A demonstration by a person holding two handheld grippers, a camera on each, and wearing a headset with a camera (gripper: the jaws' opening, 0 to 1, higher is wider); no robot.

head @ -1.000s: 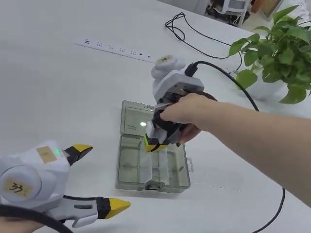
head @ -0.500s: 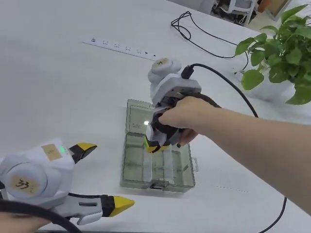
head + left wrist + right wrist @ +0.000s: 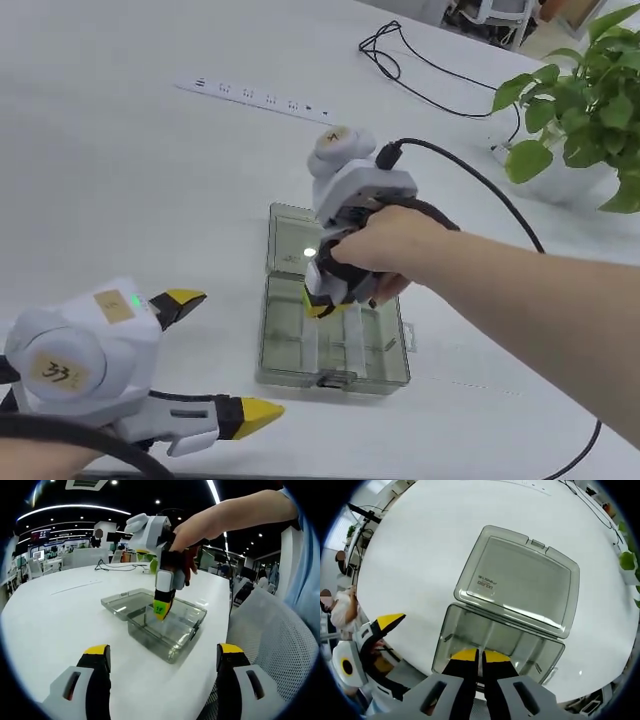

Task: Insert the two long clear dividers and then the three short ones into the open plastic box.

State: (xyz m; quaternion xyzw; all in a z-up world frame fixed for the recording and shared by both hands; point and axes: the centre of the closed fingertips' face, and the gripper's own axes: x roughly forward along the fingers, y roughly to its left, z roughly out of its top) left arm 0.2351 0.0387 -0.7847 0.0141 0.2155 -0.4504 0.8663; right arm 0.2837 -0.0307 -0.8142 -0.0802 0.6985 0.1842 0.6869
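Lying on the white counter (image 3: 120, 180), the open plastic box (image 3: 283, 345) is smoky grey and see-through, its lid (image 3: 520, 575) folded flat on the far side. Thin clear dividers (image 3: 352, 345) stand inside. The right gripper (image 3: 322, 308) points down into the box's middle, yellow-tipped jaws pressed almost together. The left gripper (image 3: 228, 352) sits near the box, apart from it, jaws spread wide and empty.

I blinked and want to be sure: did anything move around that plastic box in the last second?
Very little. The right gripper seems to have eased slightly lower into the plastic box, jaws kept shut. The left gripper stayed open beside it, and the lid stayed flat on the table. The wider shift is only the headset moving.
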